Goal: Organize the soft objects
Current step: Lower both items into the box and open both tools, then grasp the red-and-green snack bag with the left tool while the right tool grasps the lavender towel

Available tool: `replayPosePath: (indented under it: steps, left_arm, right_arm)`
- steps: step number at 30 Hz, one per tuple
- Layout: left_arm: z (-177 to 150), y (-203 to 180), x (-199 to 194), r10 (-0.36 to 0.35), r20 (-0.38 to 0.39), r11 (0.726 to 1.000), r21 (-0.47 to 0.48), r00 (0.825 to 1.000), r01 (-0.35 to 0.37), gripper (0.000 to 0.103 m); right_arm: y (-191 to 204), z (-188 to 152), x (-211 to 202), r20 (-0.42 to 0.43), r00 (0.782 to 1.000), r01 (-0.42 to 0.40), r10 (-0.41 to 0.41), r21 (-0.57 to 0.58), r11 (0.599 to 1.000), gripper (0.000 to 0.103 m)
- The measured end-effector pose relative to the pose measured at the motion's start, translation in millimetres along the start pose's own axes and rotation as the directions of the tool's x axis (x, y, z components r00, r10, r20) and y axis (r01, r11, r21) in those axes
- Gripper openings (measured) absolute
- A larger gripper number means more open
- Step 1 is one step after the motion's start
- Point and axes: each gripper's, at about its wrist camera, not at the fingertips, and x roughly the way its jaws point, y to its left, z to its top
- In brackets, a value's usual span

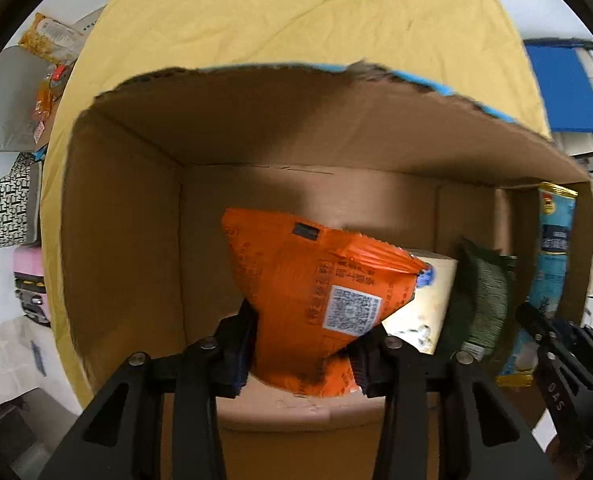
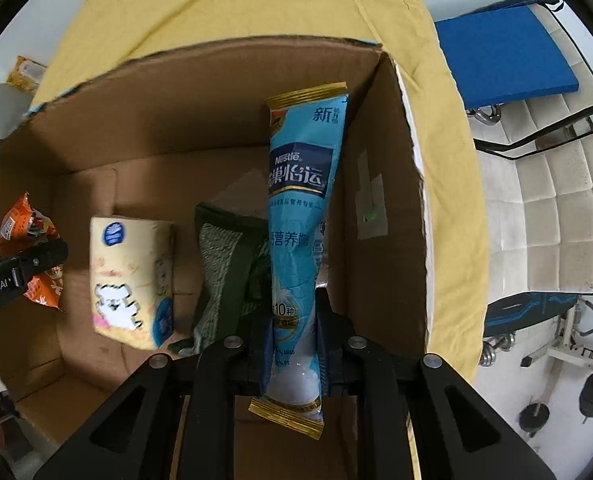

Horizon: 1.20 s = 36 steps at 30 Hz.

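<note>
My left gripper (image 1: 302,344) is shut on an orange snack packet (image 1: 316,296) and holds it inside an open cardboard box (image 1: 120,240). My right gripper (image 2: 294,332) is shut on a long blue Nestle sachet (image 2: 300,200) held upright by the box's right wall (image 2: 392,200). On the box floor lie a cream tissue pack (image 2: 130,276) and a dark green knitted cloth (image 2: 232,268). The left gripper (image 2: 24,270) with the orange packet (image 2: 20,224) shows at the left of the right wrist view. The right gripper (image 1: 552,344) and the sachet (image 1: 552,248) show at the right of the left wrist view.
The box sits on a yellow cloth (image 1: 296,12). Snack packets (image 1: 50,40) and a grey pad (image 1: 8,100) lie beyond the cloth at the left. A blue-seated chair (image 2: 504,56) and a white padded chair (image 2: 556,200) stand to the right.
</note>
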Motion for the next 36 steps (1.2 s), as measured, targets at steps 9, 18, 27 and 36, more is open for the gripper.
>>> replayPosePath:
  steps: [9, 18, 27, 36]
  left_arm:
    - [-1, 2, -8, -0.016, 0.043, 1.000, -0.024, 0.999, 0.017, 0.052]
    - [-34, -6, -37, 0.009, 0.120, 1.000, -0.009, 0.993, -0.008, 0.080]
    - [-67, -1, -74, 0.038, 0.204, 0.999, -0.017, 0.978, -0.035, 0.101]
    - [-111, 0, -133, 0.046, 0.332, 0.999, -0.007, 0.942, -0.046, 0.102]
  right_arm:
    - [7, 0, -12, 0.039, 0.999, 0.013, -0.012, -0.019, 1.000, 0.069]
    - [17, -17, -27, 0.051, 0.998, -0.027, 0.028, -0.022, 0.999, 0.099]
    - [25, -50, -63, 0.108, 0.992, -0.070, 0.070, -0.001, 0.998, 0.102]
    - [28, -83, -117, 0.205, 0.975, -0.088, 0.087, -0.004, 0.996, 0.102]
